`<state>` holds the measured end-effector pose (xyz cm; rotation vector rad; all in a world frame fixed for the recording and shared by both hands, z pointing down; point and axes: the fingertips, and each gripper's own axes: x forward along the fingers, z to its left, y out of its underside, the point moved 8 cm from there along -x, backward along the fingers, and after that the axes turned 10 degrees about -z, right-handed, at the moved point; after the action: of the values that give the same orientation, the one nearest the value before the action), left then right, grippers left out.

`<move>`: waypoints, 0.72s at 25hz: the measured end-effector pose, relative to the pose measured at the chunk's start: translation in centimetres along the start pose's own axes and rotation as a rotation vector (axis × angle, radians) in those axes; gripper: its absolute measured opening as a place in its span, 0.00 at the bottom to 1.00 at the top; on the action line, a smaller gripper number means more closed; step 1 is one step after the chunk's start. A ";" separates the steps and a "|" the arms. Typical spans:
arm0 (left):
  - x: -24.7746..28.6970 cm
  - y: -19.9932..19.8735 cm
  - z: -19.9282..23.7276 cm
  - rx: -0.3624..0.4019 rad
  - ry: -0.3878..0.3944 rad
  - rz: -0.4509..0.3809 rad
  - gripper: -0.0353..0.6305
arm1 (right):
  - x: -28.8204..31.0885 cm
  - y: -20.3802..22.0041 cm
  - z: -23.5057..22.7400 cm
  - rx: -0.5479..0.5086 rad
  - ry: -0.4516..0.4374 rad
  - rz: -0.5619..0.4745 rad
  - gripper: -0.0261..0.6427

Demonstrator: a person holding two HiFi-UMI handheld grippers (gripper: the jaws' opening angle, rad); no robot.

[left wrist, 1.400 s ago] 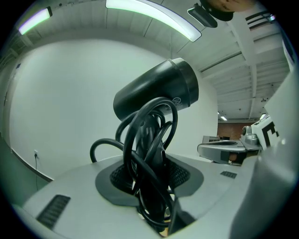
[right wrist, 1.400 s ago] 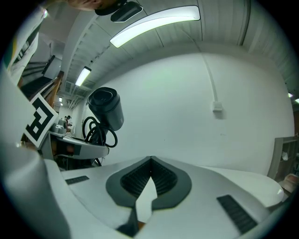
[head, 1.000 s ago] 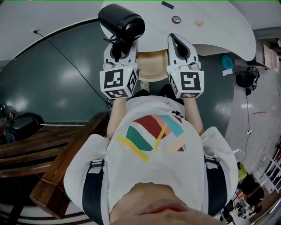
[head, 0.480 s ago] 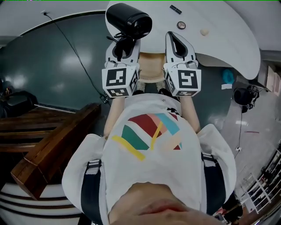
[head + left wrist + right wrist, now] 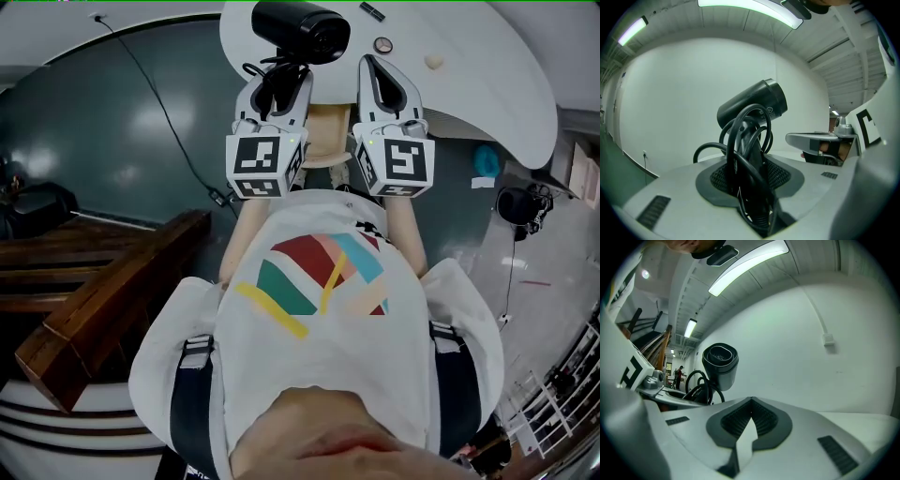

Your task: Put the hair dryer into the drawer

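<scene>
The black hair dryer (image 5: 300,30) hangs by its handle and looped cord from my left gripper (image 5: 277,82), which is shut on it. In the left gripper view the hair dryer (image 5: 752,103) tilts up and to the right above the left gripper (image 5: 750,161), its cord bunched between the pads. My right gripper (image 5: 375,67) is beside it, empty, with its fingertips together. From the right gripper (image 5: 751,401) I see the hair dryer (image 5: 720,363) nozzle-on at the left. A pale wooden drawer (image 5: 328,141) shows between the grippers, under the white table (image 5: 469,66).
On the white table lie a round disc (image 5: 382,44), a small ball (image 5: 434,62) and a dark flat piece (image 5: 372,11). Dark wooden steps (image 5: 103,300) stand at the left. A black cable (image 5: 169,122) crosses the green floor. A blue object (image 5: 485,161) lies at the right.
Both grippers have moved toward the white table, and the hair dryer now hangs over its edge. The left gripper still grips the dryer. The right stays shut and empty.
</scene>
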<state>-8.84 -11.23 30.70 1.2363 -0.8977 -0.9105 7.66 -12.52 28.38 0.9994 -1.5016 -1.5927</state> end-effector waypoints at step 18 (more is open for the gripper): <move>1.4 5.6 0.2 0.007 0.056 0.248 0.31 | -2.2 1.7 -0.6 0.031 0.017 0.058 0.05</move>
<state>-8.04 -12.07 36.33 1.1214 -0.9852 -0.6729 9.11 -10.93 30.20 0.9755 -1.5342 -1.5208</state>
